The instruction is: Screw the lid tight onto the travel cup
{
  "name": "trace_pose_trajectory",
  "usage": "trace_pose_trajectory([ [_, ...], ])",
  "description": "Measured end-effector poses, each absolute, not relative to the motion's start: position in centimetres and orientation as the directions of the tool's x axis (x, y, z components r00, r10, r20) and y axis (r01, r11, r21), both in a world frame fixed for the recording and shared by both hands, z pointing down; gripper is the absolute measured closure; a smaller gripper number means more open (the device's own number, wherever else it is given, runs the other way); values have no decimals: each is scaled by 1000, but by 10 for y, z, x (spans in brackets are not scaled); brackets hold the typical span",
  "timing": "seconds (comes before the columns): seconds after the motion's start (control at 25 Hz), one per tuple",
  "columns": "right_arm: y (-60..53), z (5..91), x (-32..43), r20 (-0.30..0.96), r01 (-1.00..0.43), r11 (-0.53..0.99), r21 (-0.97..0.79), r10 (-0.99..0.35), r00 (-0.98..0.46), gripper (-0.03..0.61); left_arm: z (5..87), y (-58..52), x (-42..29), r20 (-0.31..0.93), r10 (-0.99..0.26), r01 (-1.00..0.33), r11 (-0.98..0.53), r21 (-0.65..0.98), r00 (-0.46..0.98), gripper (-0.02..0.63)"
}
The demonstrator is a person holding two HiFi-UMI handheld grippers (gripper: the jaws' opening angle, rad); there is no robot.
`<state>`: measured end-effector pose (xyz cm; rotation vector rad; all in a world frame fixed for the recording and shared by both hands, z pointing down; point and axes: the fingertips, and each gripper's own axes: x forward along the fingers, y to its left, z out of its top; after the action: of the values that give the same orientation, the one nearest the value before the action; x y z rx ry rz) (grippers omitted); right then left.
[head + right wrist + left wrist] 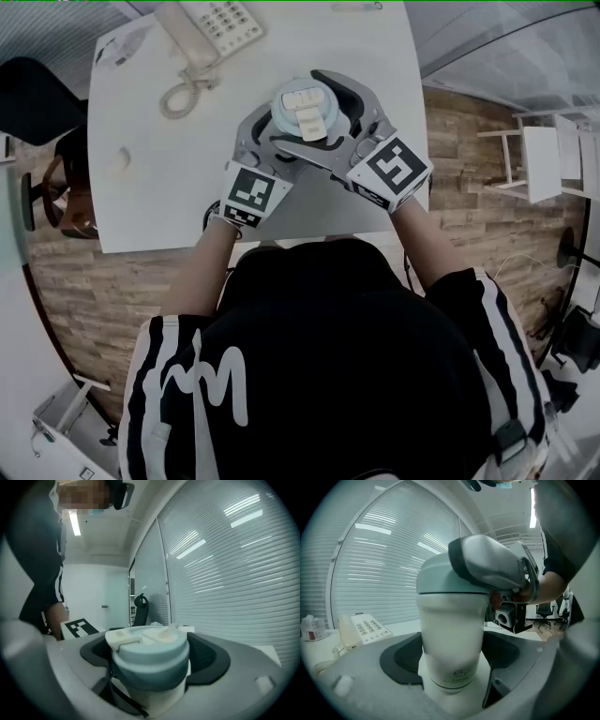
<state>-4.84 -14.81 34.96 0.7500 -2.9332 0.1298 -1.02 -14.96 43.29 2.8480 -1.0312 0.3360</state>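
Near the front edge of the white table (pixel 159 197), the left gripper (pixel 451 656) clamps the upright travel cup (pixel 450 620) while the right gripper (pixel 150 660) clasps its seated lid (pixel 305 105), hiding any contents, with a telephone (pixel 211 28) beyond.

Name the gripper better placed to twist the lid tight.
Right. The right gripper has its jaws against the lid, ready to turn it; the left gripper is clamped on the cup body, steadying it.

travel cup (pixel 450 639) body: white, smooth, satin plastic. lid (pixel 152 660): pale teal matt plastic. right gripper (pixel 150 634) shell grey matt plastic, pads (pixel 213 660) black, fine-textured. table (pixel 159 178) white, smooth. floor (pixel 469 159) wood planks.
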Motion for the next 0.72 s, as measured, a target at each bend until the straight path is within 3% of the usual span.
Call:
trace_pose_trajectory([
  [0.24, -149, 349, -47, 127, -588, 806, -76, -577, -807, 123, 433, -148, -10, 238, -632, -651, -759, 4, 738, 212],
  [0.52, -155, 352, -41, 147, -769, 637, -52, -757, -637, 123, 433, -148, -11, 244, -653, -674, -739, 4, 717, 212],
  [0.72, -157, 353, -41, 154, -808, 586, -58, -795, -587, 126, 434, -148, -11, 243, -659, -682, -731, 13, 712, 212],
])
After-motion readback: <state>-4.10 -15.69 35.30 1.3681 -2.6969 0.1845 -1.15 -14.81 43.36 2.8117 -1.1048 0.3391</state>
